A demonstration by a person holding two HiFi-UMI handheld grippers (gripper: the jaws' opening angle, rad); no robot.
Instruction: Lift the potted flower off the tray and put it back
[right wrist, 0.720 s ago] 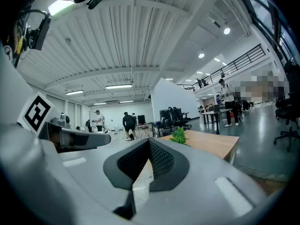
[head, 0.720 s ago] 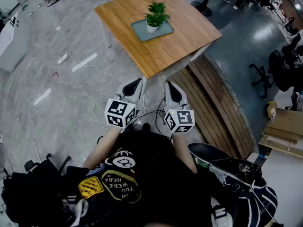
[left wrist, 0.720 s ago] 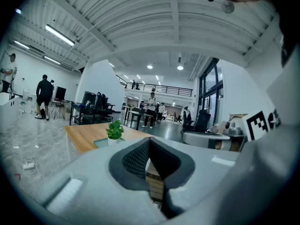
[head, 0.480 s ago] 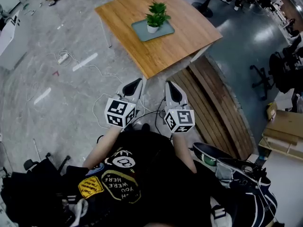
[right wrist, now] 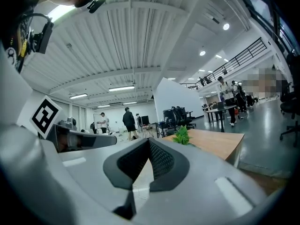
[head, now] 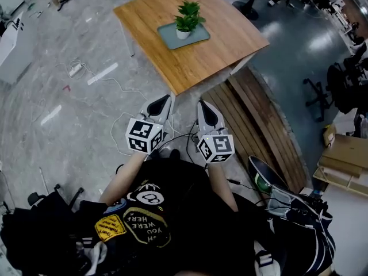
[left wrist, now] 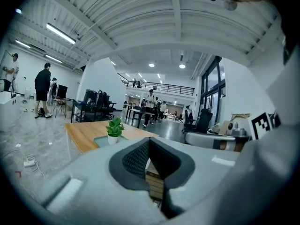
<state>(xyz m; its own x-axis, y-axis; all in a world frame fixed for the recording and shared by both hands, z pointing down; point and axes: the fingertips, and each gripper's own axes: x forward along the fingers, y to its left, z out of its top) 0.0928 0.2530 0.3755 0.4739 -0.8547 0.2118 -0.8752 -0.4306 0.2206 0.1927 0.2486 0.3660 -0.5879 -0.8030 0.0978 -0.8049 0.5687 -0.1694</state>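
The potted flower (head: pixel 187 23), green leaves in a small white pot, stands on a grey-green tray (head: pixel 199 35) on the wooden table (head: pixel 218 53) far ahead of me. Both grippers hang close to my body over the floor, well short of the table. My left gripper (head: pixel 167 99) and right gripper (head: pixel 202 104) point towards the table, each with its pads together and nothing between them. The left gripper view shows its closed tip (left wrist: pixel 149 140) with the flower (left wrist: pixel 114 127) beyond it. In the right gripper view the closed tip (right wrist: pixel 149 141) has the flower (right wrist: pixel 181 135) far off behind it.
A slatted wooden platform (head: pixel 259 131) lies on the floor right of the table's near corner. A power strip and cables (head: pixel 77 71) trail across the floor at left. Office chairs (head: pixel 339 85) and cardboard boxes (head: pixel 345 157) stand at right; people (left wrist: pixel 42 90) move in the background.
Both grippers have stayed almost where they were, and the flower still stands on the tray. A dark thing at the lower right has shifted further right.
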